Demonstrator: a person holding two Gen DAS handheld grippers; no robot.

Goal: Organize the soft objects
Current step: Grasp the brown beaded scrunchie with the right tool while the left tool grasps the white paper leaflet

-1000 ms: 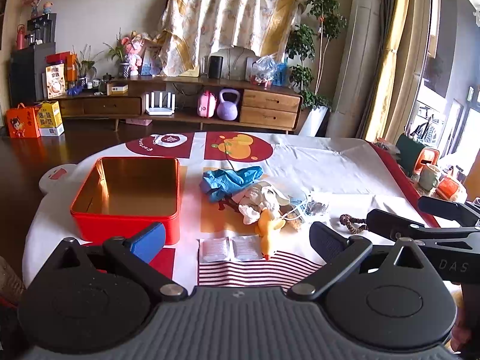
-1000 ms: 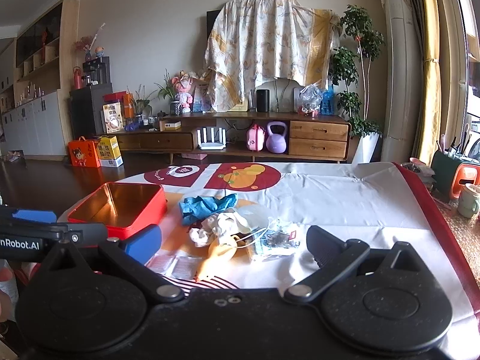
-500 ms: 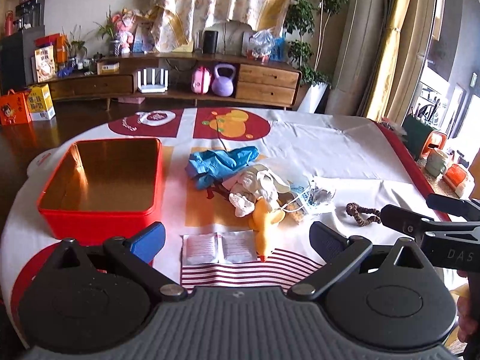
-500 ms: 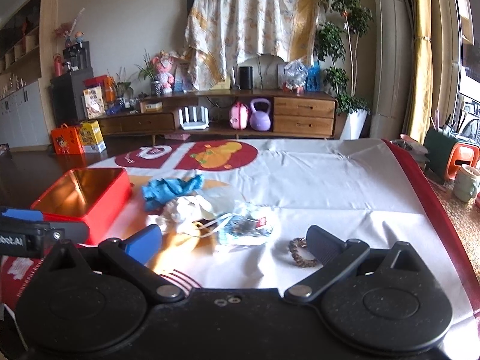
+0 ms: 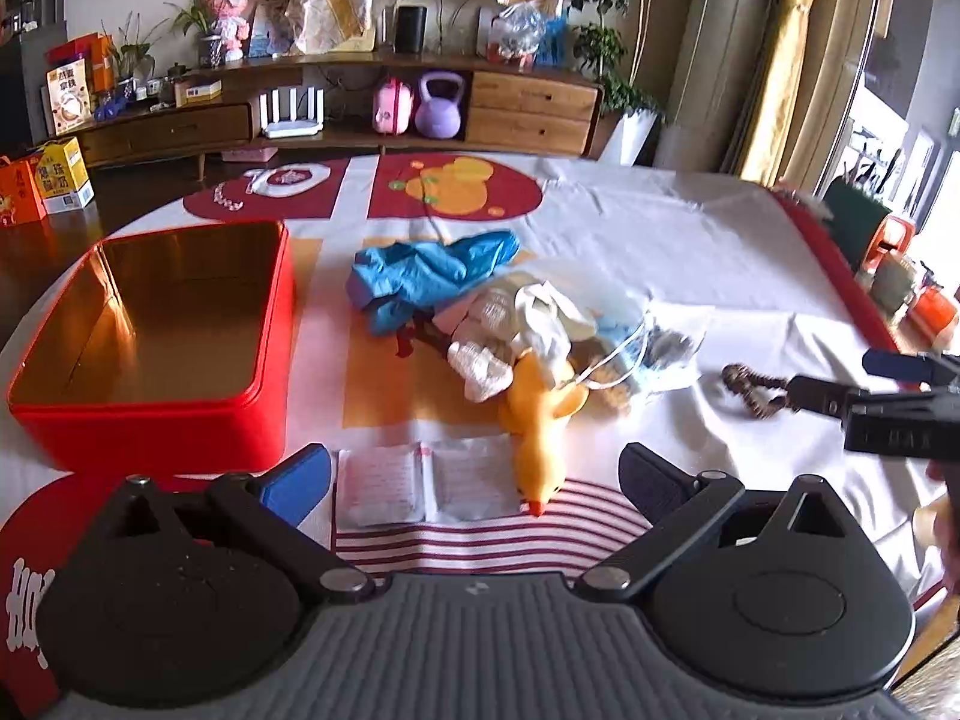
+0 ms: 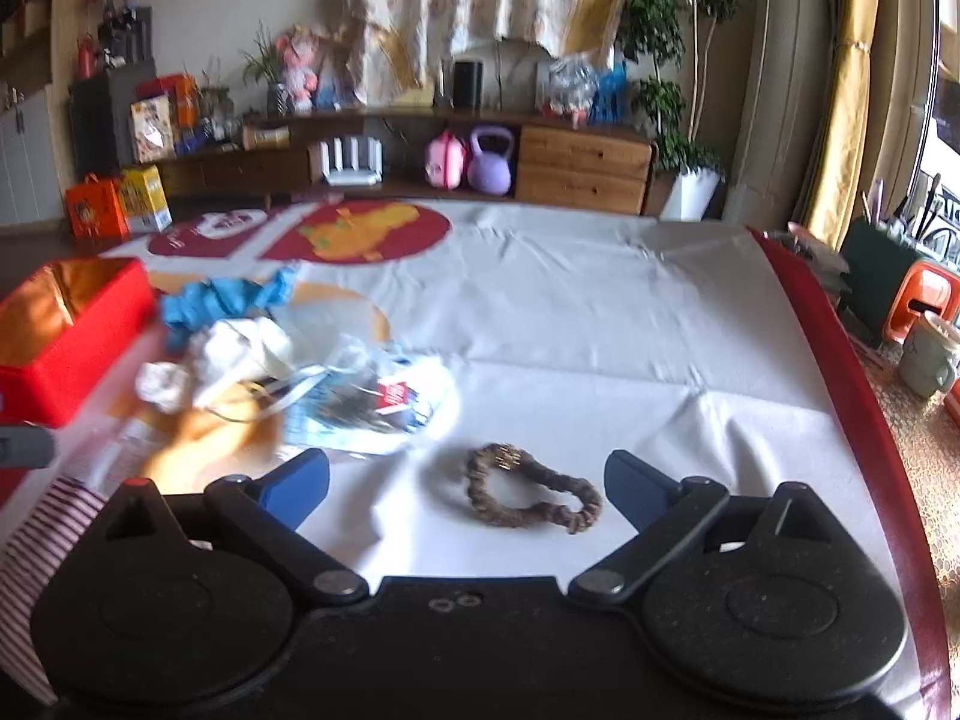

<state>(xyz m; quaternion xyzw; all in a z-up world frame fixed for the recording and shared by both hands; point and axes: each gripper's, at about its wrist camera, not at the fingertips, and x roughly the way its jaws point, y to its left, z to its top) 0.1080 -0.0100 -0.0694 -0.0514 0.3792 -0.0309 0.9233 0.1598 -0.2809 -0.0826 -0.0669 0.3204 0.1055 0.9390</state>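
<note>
A heap of soft things lies mid-table: a blue glove (image 5: 432, 270), a white cloth (image 5: 528, 318), a yellow plush duck (image 5: 540, 420) and a bagged face mask (image 5: 660, 354). Two white packets (image 5: 426, 480) lie just ahead of my left gripper (image 5: 474, 480), which is open and holds nothing. To its left stands an open red tin (image 5: 150, 324) with nothing inside. A brown braided scrunchie (image 6: 528, 489) lies on the white cloth between the fingers of my right gripper (image 6: 467, 486). Its jaws are wide and closing, and the pads stand apart from the scrunchie.
The table's red edge (image 6: 840, 372) runs along the right, with a mug (image 6: 927, 354) and an orange holder (image 6: 918, 306) beyond it. A wooden sideboard (image 5: 528, 114) stands across the room. The white tablecloth (image 6: 600, 312) is bare right of the heap.
Both grippers have come forward and lower over the table. The right one has moved right of the heap, so the scrunchie now lies between its fingers.
</note>
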